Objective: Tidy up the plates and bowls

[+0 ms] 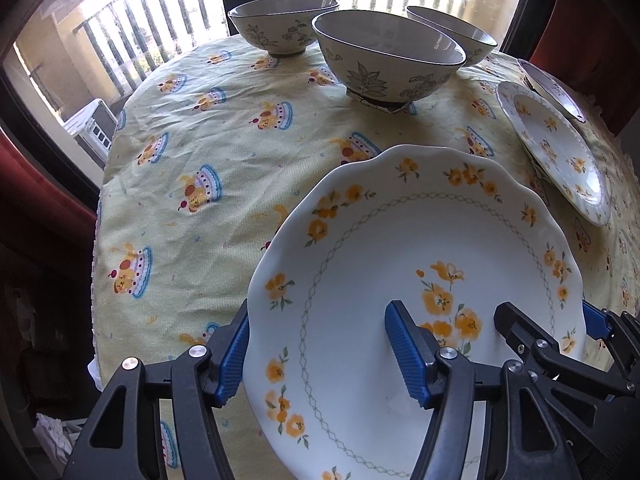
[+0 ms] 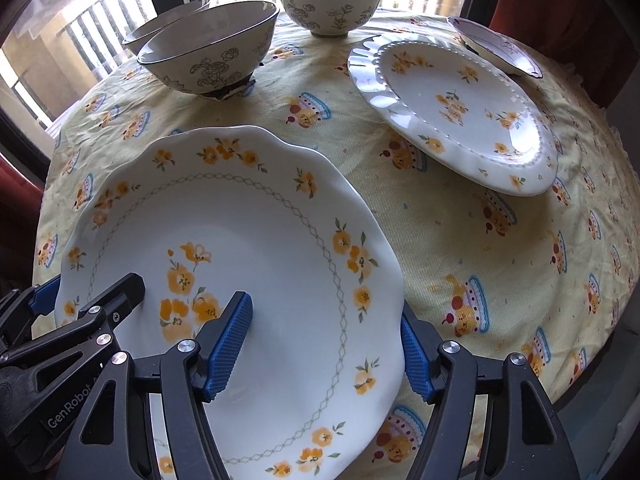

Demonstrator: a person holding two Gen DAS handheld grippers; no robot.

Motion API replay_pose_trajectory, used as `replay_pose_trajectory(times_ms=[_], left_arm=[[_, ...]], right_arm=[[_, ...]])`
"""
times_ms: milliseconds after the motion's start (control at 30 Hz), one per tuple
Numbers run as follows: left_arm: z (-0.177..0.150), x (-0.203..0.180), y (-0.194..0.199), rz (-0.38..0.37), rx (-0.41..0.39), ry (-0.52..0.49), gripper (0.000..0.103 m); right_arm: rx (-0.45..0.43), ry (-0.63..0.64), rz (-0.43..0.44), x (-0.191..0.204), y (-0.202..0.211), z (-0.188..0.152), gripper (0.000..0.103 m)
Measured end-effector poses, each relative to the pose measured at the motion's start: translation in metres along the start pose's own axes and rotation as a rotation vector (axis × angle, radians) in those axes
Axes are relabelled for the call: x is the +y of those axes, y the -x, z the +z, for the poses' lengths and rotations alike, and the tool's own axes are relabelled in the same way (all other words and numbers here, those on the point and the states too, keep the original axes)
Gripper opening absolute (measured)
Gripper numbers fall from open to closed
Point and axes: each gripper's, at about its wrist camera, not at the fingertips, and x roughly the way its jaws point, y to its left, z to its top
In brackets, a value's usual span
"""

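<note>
On the counter, left wrist view:
Large plate: a white scalloped plate [image 1: 400,264] with orange flowers lay on the yellow printed cloth [image 1: 192,152] at the near edge of the counter.
Left claw: the left claw [image 1: 320,356] straddled the plate's left rim, one blue pad [image 1: 230,360] just outside the edge and the other over the plate's inner face. The jaws stood apart; whether the pads pressed the rim could not be told.
Right claw: the right claw [image 1: 548,328] reached over the plate's opposite rim from the right.
Bowls: three grey-patterned bowls stood at the far side, the nearest bowl [image 1: 388,68] in front of the left bowl [image 1: 280,26] and the right bowl [image 1: 456,34].
Small plate: a beaded-rim plate [image 1: 556,148] lay to the right, a shallow dish [image 1: 550,88] behind it.

On the counter, right wrist view:
Large plate: the same plate [image 2: 248,240] filled the lower left, flat on the cloth [image 2: 460,248].
Right claw: the right claw [image 2: 324,348] straddled the right rim, one pad [image 2: 230,350] on the plate's face and one outside the edge; contact with the rim could not be told.
Left claw: the left claw [image 2: 86,296] sat at the plate's far rim.
Bowls: a large bowl [image 2: 212,50] hid most of a second bowl [image 2: 164,24]; a third bowl [image 2: 330,8] stood apart.
Small plate: the beaded plate [image 2: 456,116] lay at the right, touching the dish [image 2: 496,48].
</note>
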Motion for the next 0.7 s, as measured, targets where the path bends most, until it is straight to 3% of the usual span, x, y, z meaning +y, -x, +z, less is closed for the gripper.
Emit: replay_pose_trajectory(times_ms=[200,367,700], left_arm=[[-0.002,-0.005,0.013,0.044,-0.032,0.036,0.063],[-0.004,-0.013,0.020,0.059,-0.035,0.036,0.063],[-0.004,-0.038,0.032,0.085,-0.045,0.133,0.063]], right_arm=[[-0.005,0.057,-0.015,0.004,0.008,-0.003,0.072],[-0.010,0.046,0.011,-0.007,0.012,0.001,0.072],[-0.051,0.112,0.053,-0.030,0.026,0.014,0.072]])
